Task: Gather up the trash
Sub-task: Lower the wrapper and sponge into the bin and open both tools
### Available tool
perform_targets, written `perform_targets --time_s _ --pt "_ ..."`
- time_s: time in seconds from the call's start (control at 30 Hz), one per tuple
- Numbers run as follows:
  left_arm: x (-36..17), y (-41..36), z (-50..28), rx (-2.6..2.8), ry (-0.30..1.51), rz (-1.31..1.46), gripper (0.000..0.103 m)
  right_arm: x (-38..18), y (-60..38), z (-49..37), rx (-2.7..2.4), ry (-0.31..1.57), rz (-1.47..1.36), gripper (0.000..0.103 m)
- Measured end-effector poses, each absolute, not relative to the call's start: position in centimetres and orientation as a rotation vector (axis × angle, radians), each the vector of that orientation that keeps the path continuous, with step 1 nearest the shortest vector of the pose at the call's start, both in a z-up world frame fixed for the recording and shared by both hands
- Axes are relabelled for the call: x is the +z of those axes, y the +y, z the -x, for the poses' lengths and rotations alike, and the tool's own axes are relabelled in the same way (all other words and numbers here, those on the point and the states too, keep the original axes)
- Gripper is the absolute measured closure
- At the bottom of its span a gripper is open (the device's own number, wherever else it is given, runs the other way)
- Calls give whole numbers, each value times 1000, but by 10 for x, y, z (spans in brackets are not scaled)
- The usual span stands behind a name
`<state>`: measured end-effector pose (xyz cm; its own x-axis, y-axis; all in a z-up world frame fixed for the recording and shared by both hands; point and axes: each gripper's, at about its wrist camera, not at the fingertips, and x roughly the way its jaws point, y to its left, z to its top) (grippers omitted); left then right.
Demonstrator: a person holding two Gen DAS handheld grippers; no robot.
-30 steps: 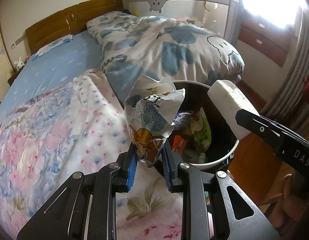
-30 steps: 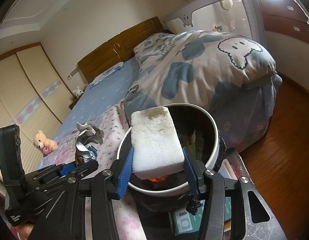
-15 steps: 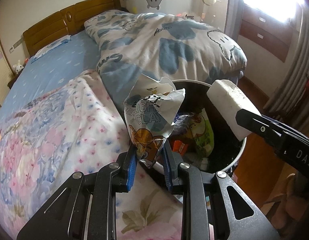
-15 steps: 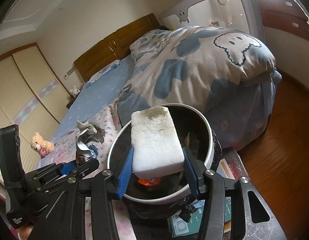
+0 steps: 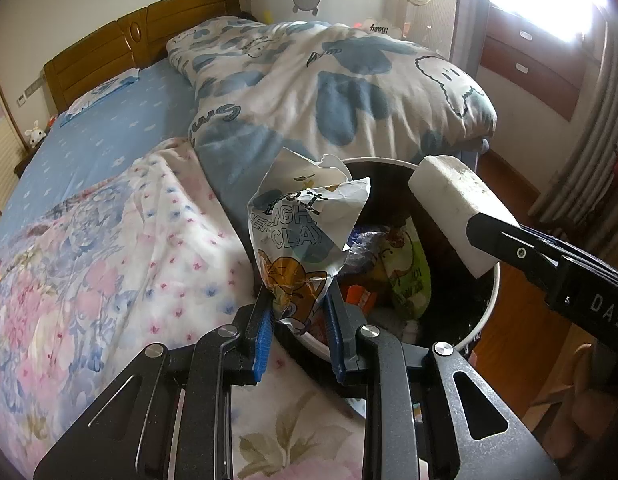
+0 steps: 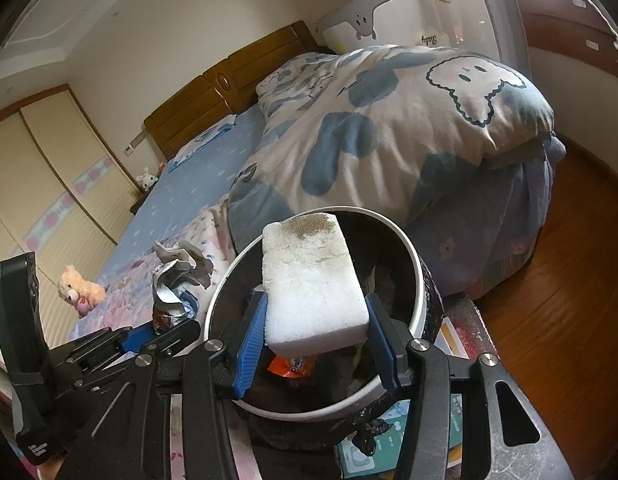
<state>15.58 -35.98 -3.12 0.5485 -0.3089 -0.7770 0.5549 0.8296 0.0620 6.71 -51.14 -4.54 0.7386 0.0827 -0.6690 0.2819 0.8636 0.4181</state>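
Note:
My left gripper [image 5: 299, 312] is shut on a crumpled clay wrapper [image 5: 305, 236] with a cartoon cat print, held at the near-left rim of the trash bin [image 5: 491, 304]. That wrapper [image 6: 181, 276] and the left gripper [image 6: 149, 334] show at the left in the right wrist view. My right gripper [image 6: 315, 326] is shut on a white foam block [image 6: 313, 288] with a dirty far end, held over the open bin [image 6: 419, 280]. The block [image 5: 453, 212] hangs above the bin's right side. Several wrappers [image 5: 405, 268] lie inside the black-lined, white-rimmed bin.
The bin stands by the bed's foot. A floral blanket [image 5: 109, 264] covers the near bed and a blue-and-white duvet [image 5: 329, 80] is piled behind the bin. A teddy bear [image 6: 79, 290] lies on the bed. Wooden floor [image 6: 569, 280] runs to the right.
Both grippers have eased a little forward and down toward the bin, so more of its inside shows. Both grips are unchanged.

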Motion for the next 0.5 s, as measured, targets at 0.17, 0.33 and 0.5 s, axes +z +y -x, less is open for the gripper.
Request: perform_targets --time_s 0.17,0.33,0.5 --pt "-31 -362 -158 -523 848 -322 81 -47 -513 -70 -116 742 -529 54" --pt "-32 -366 -161 -523 852 -324 81 -46 -512 -74 -116 747 -525 54" --pt "-34 -369 -163 -523 859 -326 80 -46 -513 -77 -116 755 -525 54"
